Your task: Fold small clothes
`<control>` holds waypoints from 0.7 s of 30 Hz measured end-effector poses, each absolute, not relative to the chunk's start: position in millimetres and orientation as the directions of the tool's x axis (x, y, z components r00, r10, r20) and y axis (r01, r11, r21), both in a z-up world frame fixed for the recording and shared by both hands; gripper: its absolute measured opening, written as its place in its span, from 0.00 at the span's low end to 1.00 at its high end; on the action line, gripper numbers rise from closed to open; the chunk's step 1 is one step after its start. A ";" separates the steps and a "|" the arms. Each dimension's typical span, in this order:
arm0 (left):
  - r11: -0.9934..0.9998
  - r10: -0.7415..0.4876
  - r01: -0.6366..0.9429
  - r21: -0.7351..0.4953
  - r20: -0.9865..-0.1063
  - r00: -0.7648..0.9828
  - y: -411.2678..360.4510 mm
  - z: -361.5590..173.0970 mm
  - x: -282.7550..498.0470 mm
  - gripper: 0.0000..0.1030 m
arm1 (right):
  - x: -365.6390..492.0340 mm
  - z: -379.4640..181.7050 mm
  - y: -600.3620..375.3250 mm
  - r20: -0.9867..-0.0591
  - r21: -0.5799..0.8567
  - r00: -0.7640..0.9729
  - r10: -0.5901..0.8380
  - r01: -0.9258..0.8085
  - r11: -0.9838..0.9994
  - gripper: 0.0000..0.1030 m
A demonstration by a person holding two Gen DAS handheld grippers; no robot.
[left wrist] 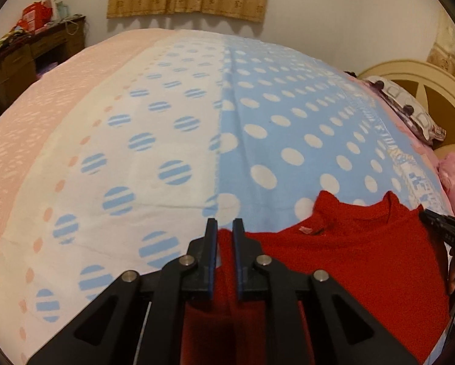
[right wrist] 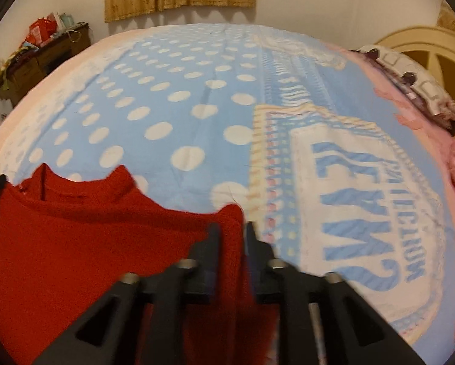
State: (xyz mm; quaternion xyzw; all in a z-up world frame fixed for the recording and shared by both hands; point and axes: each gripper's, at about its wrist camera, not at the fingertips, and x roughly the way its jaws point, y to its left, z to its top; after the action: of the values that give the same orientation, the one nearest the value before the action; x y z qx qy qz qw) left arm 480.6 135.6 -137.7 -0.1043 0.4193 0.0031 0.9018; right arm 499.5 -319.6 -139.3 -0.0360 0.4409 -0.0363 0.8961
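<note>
Gripper (left wrist: pixel 225 228) over red sweater (left wrist: pixel 349 258)

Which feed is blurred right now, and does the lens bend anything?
Right wrist view: motion blur smears the right tongs and the red sweater. Left wrist view: sharp on the left tongs. Both: fisheye bulges the polka-dot bedspread, with dark corners.
</note>
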 end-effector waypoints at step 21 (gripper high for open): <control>0.993 -0.026 -0.072 -0.098 -0.744 0.667 110.6 -132.4 326.2 0.65 | 330.5 -130.5 -243.9 -0.780 -0.045 0.622 0.070 -0.168 0.985 0.64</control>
State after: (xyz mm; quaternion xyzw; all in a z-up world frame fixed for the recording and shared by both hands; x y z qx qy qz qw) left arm 326.2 110.6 -132.4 -0.0597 0.4077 0.0127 0.9111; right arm 330.5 -243.9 -130.5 -0.0567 0.4297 0.0662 0.8987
